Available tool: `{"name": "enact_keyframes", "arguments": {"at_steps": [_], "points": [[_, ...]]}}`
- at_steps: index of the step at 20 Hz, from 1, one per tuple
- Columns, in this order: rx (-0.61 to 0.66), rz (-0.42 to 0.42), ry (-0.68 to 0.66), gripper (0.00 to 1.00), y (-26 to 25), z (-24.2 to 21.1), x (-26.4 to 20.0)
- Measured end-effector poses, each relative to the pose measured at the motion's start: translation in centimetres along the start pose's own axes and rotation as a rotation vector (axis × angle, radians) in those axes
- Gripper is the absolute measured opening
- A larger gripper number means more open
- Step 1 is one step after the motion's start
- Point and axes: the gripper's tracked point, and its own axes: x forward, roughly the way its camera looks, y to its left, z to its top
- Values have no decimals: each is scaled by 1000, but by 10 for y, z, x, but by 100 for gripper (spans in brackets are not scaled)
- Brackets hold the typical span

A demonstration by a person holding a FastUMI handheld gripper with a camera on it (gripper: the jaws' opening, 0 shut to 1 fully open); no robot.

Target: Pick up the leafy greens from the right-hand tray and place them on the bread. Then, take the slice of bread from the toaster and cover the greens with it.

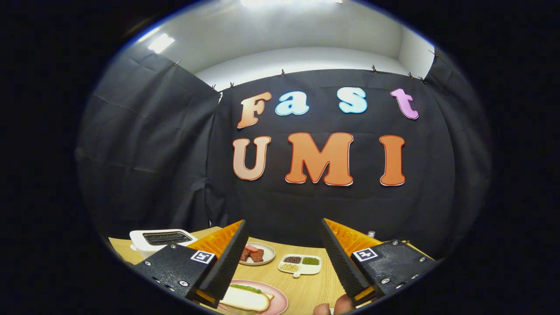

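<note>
Wooden table (315, 284) lies clear between the released hand-held gripper (283, 227) fingers, pink plate (280, 302) near.

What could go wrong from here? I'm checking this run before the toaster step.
The gripper is open, holding nothing, high above the table.

1. The bread on the pink plate lies close under one finger; a careless drop could knock it and shift the greens.
2. The toaster sits partly behind that finger, so its slot is hard to line up with.
3. The meat plate and divided dish stand nearby and could be bumped.
</note>
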Motion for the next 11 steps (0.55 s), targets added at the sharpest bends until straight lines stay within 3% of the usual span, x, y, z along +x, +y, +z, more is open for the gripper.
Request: {"name": "enact_keyframes", "arguments": {"at_steps": [11], "points": [[-6, -21, -31, 99, -10, 3, -6]]}}
